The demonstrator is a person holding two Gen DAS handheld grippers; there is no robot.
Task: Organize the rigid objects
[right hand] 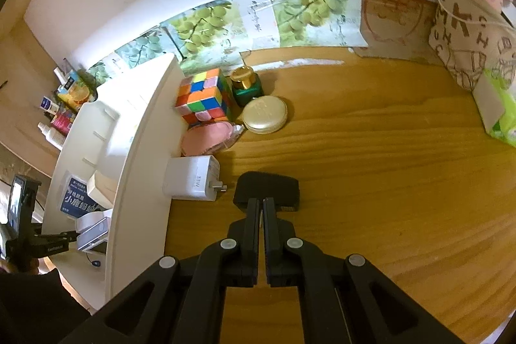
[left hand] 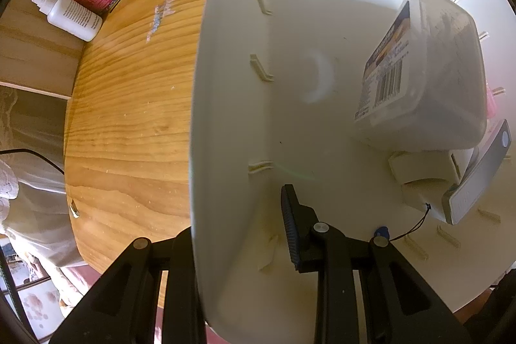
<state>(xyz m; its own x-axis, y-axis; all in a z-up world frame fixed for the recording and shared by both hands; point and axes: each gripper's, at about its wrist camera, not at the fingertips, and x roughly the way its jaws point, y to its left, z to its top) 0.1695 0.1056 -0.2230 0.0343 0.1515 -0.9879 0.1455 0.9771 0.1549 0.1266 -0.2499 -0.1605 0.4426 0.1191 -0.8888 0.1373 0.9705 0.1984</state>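
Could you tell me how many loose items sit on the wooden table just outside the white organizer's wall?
5: charger nearest, pink pouch behind it, puzzle cube farther back, green jar and round compact beside the cube. Others may hide behind the white organizer.

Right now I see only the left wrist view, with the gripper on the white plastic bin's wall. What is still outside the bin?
Observer: A multicoloured puzzle cube stands against the white plastic bin, outside its wall.
Operator: Anything nearer the right gripper?
Observer: A white charger plug lies by that wall, apart from the right gripper.
Operator: Are its jaws open?
Observer: Shut, tips at a small black block on the wooden table; whether they pinch it I cannot tell.
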